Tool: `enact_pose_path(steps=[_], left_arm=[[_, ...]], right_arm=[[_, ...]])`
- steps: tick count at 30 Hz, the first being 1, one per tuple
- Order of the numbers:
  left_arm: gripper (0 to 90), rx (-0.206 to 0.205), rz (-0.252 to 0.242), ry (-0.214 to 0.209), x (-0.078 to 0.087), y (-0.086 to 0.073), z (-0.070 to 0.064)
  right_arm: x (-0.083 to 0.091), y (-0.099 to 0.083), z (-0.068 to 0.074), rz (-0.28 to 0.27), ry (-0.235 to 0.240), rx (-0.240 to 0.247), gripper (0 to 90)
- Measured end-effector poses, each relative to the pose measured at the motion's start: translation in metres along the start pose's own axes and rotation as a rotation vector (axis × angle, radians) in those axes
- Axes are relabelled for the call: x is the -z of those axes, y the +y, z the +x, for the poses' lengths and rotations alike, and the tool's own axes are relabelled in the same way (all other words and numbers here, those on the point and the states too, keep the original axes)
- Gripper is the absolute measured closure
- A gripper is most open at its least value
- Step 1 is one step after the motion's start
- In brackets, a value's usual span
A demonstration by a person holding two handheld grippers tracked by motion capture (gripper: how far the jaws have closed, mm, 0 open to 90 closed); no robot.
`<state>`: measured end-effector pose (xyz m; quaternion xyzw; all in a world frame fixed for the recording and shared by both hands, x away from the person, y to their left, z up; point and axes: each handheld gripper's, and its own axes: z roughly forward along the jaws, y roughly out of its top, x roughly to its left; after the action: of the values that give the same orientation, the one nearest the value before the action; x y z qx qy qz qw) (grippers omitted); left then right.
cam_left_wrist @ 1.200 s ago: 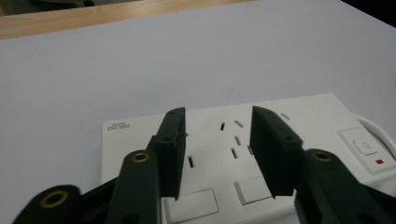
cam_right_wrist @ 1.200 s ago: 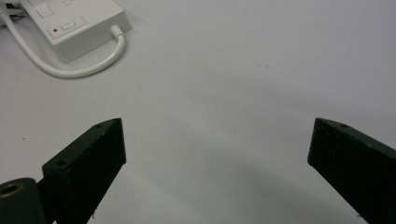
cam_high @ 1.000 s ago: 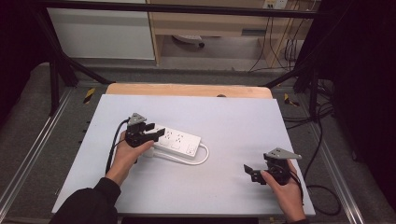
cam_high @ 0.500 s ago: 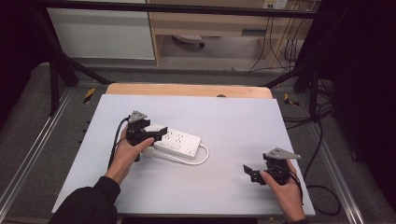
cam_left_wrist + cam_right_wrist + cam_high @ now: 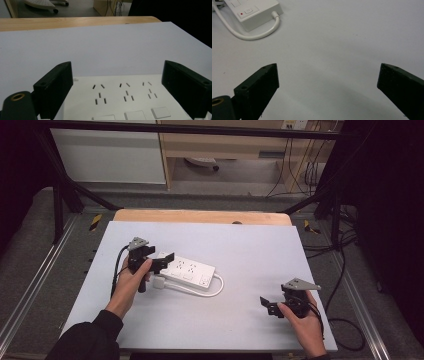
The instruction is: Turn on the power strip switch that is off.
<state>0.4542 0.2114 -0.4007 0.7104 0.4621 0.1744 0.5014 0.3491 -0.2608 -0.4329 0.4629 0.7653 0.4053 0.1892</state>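
Observation:
A white power strip lies flat left of the table's middle, its white cable looping back along its near side to a plug by its left end. My left gripper is open at the strip's left end, one jaw on either side of it. In the left gripper view the open gripper frames the strip's sockets and switches. My right gripper hangs open near the front right, over bare table. In the right gripper view the gripper holds nothing, and the strip's cable end lies far ahead.
The pale grey mat covers the table, with a wooden strip along its far edge. Metal rails run along both sides on the floor. Cables trail off the right side. A cabinet stands beyond the table.
My left gripper has edged a little to the right, farther over the power strip's left end. The right gripper has barely moved.

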Motion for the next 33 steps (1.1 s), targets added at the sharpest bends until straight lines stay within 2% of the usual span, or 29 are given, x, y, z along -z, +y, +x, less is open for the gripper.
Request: enact_pose_path(steps=[10,18,33], left_arm=[[8.1,0.013,-0.012,-0.003,0.026,0.001,0.006],[7.4,-0.010,-0.015,0.011,0.047,-0.001,0.012],[7.6,-0.014,-0.033,0.015,0.084,-0.009,0.016]], right_arm=[[0.001,0.000,0.001,-0.008,-0.010,0.001,3.8],[0.000,0.000,0.001,-0.003,-0.007,0.003,3.3],[0.000,0.000,0.001,-0.002,-0.006,0.000,3.0]])
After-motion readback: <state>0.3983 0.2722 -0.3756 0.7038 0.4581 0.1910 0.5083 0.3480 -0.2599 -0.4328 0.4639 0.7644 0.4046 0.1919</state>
